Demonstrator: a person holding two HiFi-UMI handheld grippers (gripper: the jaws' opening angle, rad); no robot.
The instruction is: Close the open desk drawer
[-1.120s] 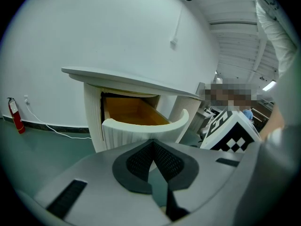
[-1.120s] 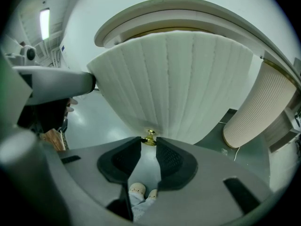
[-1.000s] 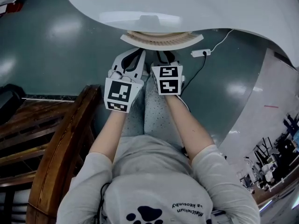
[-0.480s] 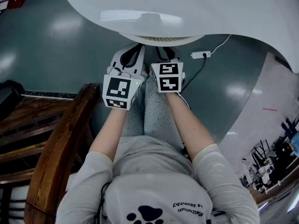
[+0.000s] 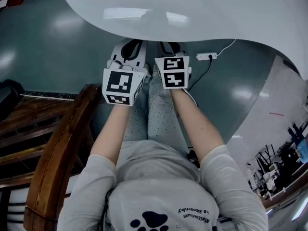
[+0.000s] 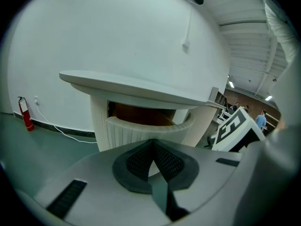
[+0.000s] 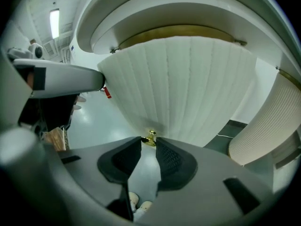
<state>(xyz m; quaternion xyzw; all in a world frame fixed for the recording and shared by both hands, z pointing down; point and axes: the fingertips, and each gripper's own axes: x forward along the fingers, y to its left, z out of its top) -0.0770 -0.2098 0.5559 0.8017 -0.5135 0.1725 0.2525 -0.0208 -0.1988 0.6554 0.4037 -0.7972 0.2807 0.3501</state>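
So at this point the drawer (image 7: 188, 84) was only partly out. From the left gripper view you could see its ribbed white front sticking out under the desk (image 6: 141, 86) top, with a strip of brown interior showing behind it. From the head view the desk's rim covered it completely.

The right hand-held gripper (image 7: 149, 143) had its jaws a narrow way apart, with the little brass knob (image 7: 150, 136) sitting right between the very tips. It looked pinched to me, but only just. The left hand-held gripper (image 6: 153, 144) had its pads pressed together with nothing in them. It was aimed at the drawer front and, as far as I could tell, wasn't touching it.

What I'd have worried about:
- **Knob slipping:** that was a tip-only hold on a small round knob, so any sideways wobble while pushing could pop it out. The jaws would then skid down the ribbed front.
- **Drawer jamming:** the front is curved, so an off-centre or angled shove could twist the drawer in its slot and jam it short of shut.
- **Left gripper getting caught:** it was pointed about where the drawer's top edge passes under the desk top, so it could get nipped in the gap as that closed.
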